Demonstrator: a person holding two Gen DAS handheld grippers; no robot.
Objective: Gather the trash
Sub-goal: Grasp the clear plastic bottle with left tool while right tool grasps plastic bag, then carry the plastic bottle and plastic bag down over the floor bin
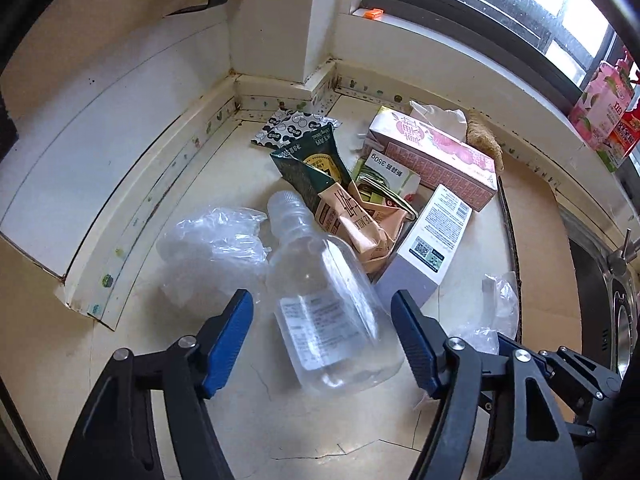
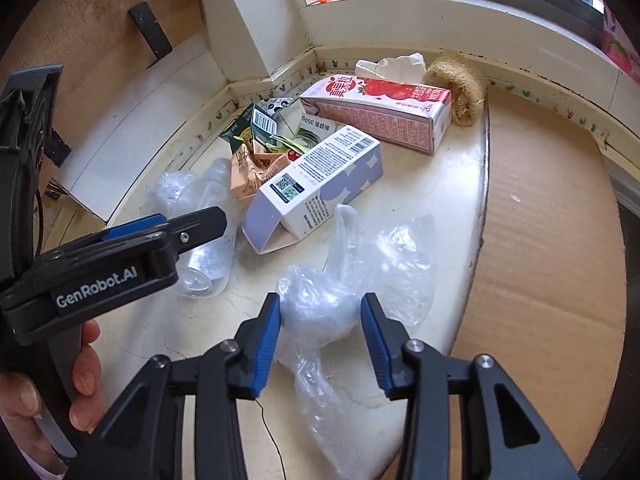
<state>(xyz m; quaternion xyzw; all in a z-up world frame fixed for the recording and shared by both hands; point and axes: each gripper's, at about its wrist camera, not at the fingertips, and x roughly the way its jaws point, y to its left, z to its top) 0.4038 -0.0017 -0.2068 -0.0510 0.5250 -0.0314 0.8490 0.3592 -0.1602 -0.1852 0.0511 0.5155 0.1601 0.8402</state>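
Observation:
A clear plastic bottle [image 1: 320, 300] lies on its side on the cream counter [image 1: 248, 420], its body between the open jaws of my left gripper [image 1: 322, 304]; the pads stand apart from it. The bottle also shows in the right wrist view [image 2: 208, 248], partly behind the left gripper. My right gripper [image 2: 320, 312] is open around a crumpled clear plastic bag [image 2: 320, 312]; its left pad touches the plastic. Behind lie a purple-white carton [image 2: 316, 184], a pink strawberry carton [image 2: 380, 112], crushed green and tan cartons [image 1: 344, 208] and another clear bag [image 1: 216, 236].
A tissue [image 2: 396, 64] and a loofah scrubber [image 2: 460, 88] lie at the back by the wall. Brown cardboard [image 2: 552, 240] covers the counter's right side. A steel sink [image 1: 624, 320] is at the far right. Pink cartons [image 1: 600, 108] stand on the window sill.

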